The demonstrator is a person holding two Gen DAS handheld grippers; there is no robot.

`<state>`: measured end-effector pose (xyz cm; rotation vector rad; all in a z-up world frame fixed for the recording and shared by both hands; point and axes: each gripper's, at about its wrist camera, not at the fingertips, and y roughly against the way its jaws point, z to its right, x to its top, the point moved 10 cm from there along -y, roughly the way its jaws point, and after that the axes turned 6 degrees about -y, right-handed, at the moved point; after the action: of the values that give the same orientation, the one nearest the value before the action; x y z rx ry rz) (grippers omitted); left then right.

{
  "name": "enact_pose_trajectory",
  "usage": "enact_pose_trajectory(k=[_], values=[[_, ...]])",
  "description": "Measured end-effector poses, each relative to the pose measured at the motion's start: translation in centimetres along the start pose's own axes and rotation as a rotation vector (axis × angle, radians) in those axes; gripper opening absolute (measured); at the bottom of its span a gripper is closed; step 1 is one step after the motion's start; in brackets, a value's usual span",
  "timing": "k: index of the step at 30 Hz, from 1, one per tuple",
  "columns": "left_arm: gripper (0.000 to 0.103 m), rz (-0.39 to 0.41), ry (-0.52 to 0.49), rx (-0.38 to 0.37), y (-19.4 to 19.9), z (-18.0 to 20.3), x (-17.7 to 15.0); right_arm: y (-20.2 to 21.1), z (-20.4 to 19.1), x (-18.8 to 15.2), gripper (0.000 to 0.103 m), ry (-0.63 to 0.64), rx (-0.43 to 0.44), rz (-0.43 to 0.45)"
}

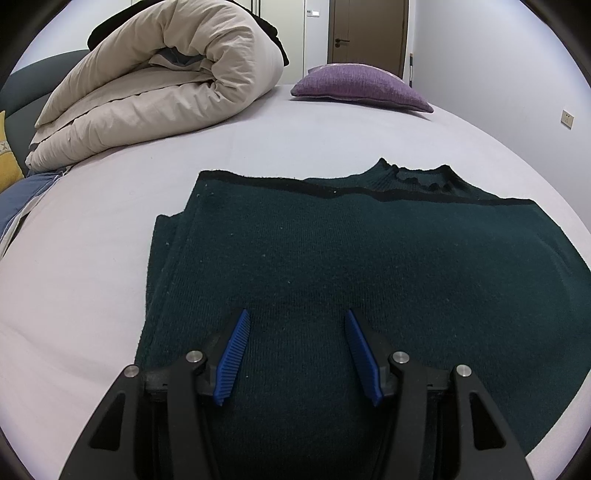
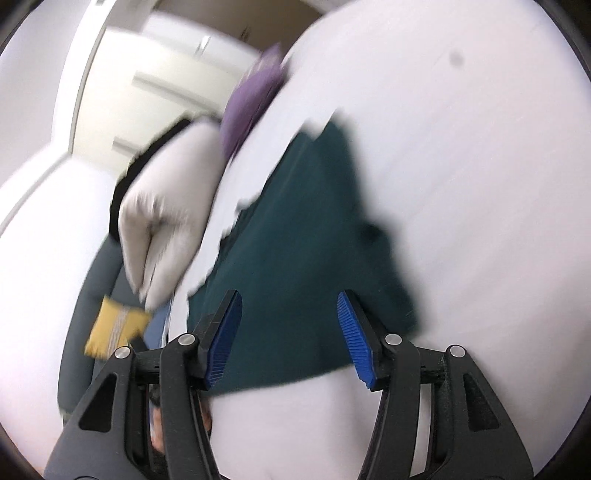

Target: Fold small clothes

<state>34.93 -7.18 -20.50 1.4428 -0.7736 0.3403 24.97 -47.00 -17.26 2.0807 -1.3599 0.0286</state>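
Note:
A dark green knit sweater lies folded flat on the pale bed sheet, its ribbed collar at the far edge. My left gripper is open and empty, with its blue pads over the sweater's near part. In the blurred, tilted right wrist view, the same sweater lies on the sheet. My right gripper is open and empty above the sweater's near edge.
A rolled beige duvet lies at the far left of the bed. A purple pillow lies at the far end. A yellow cushion sits by the dark headboard. A brown door stands behind.

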Motion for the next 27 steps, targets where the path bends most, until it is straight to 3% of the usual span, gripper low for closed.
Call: enact_pose_trajectory(k=[2,6,13,17,21,24,27], values=[[0.058,0.001,-0.001,0.001,0.0,0.0,0.0,1.7,0.9,2.2,0.061,-0.012,-0.018,0.048],[0.058,0.002,0.0,0.0,0.0,0.0,-0.1,2.8,1.4,4.9,0.061,0.017,-0.054,0.067],[0.058,0.006,0.007,-0.008,0.0,0.0,-0.1,-1.5,2.7,4.7,0.063,0.033,-0.158,-0.068],[0.058,0.01,0.013,-0.016,-0.1,0.0,-0.1,-4.1,1.5,4.4,0.063,0.001,-0.136,-0.116],[0.058,0.012,0.017,-0.02,-0.1,0.0,0.0,-5.8,0.8,3.2,0.061,-0.012,-0.141,-0.217],[0.058,0.014,0.022,-0.026,-0.1,0.0,0.0,-6.5,0.7,2.4,0.054,-0.084,-0.107,-0.269],[0.058,0.016,0.028,-0.033,-0.1,0.0,0.0,-7.4,0.6,1.9,0.048,-0.18,-0.058,-0.264]])
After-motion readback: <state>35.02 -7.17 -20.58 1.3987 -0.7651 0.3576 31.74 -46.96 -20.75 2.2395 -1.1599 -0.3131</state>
